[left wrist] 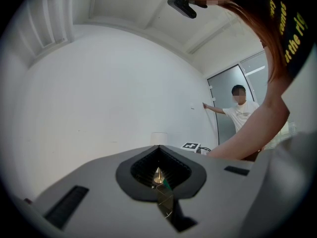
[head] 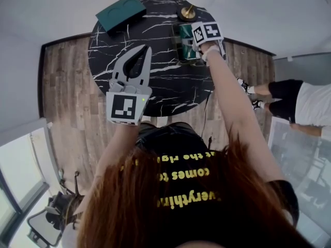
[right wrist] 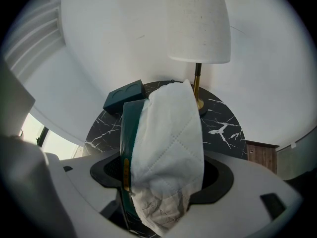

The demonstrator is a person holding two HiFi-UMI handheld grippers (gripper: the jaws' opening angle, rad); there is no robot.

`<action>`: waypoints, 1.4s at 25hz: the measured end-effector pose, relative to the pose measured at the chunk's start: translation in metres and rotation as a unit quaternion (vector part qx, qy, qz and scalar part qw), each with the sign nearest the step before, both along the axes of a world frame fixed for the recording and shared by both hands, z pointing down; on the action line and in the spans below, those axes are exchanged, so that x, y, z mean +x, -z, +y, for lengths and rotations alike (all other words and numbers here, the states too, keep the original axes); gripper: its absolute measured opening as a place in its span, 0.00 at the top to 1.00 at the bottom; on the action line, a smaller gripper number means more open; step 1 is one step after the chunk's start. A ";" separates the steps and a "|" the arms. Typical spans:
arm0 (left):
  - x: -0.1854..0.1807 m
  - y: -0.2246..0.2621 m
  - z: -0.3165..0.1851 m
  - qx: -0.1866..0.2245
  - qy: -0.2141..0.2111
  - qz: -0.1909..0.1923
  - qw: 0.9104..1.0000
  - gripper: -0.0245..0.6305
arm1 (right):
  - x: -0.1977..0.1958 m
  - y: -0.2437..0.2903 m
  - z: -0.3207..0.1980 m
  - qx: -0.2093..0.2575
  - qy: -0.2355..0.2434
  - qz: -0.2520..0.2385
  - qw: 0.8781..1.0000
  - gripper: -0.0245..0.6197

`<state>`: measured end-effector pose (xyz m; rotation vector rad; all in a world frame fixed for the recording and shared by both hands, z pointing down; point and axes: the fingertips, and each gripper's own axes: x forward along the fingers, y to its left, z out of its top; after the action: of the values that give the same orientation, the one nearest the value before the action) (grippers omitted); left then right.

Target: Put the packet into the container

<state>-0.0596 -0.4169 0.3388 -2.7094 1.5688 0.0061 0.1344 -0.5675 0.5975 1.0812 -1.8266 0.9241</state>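
Over the far right of the black marble table, the right gripper is clamped on the packet — dark green, with a white quilted sheet bulging out between the jaws. The packet stands just beside the brass lamp base and well apart from the green container, which lies at the table's far left edge. The left gripper hangs over the near left of the table — jaws pressed together, nothing between them.
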 end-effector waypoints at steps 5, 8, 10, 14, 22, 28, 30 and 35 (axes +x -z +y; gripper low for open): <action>0.000 -0.001 -0.001 -0.001 0.002 0.001 1.000 0.96 | 0.003 -0.007 -0.001 -0.012 -0.004 0.003 1.000 0.39; -0.002 -0.001 -0.002 -0.001 0.004 0.000 1.000 0.96 | 0.003 -0.012 -0.001 -0.021 -0.004 0.004 1.000 0.39; -0.002 -0.001 -0.003 -0.002 0.005 -0.001 1.000 0.96 | 0.003 -0.014 -0.002 -0.025 -0.005 0.004 1.000 0.39; -0.005 -0.002 -0.004 -0.004 0.009 0.001 1.000 0.96 | 0.001 -0.017 -0.004 -0.029 -0.010 -0.002 1.000 0.39; -0.007 -0.001 -0.005 -0.004 0.017 -0.001 1.000 0.96 | -0.004 -0.024 -0.006 -0.034 -0.001 -0.005 0.999 0.39; -0.009 -0.002 -0.006 -0.006 0.019 -0.002 1.000 0.96 | -0.008 -0.028 -0.003 -0.040 0.000 -0.018 0.999 0.38; -0.008 -0.003 -0.006 -0.006 0.019 -0.002 1.000 0.96 | -0.009 -0.032 -0.001 -0.043 0.005 -0.019 0.999 0.37; -0.007 -0.003 -0.008 -0.006 0.019 -0.002 1.000 0.96 | -0.009 -0.031 -0.005 -0.030 0.004 -0.029 0.999 0.34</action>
<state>-0.0665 -0.4248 0.3421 -2.6867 1.6228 -0.0104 0.1254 -0.5724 0.6288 1.0186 -1.8373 1.0080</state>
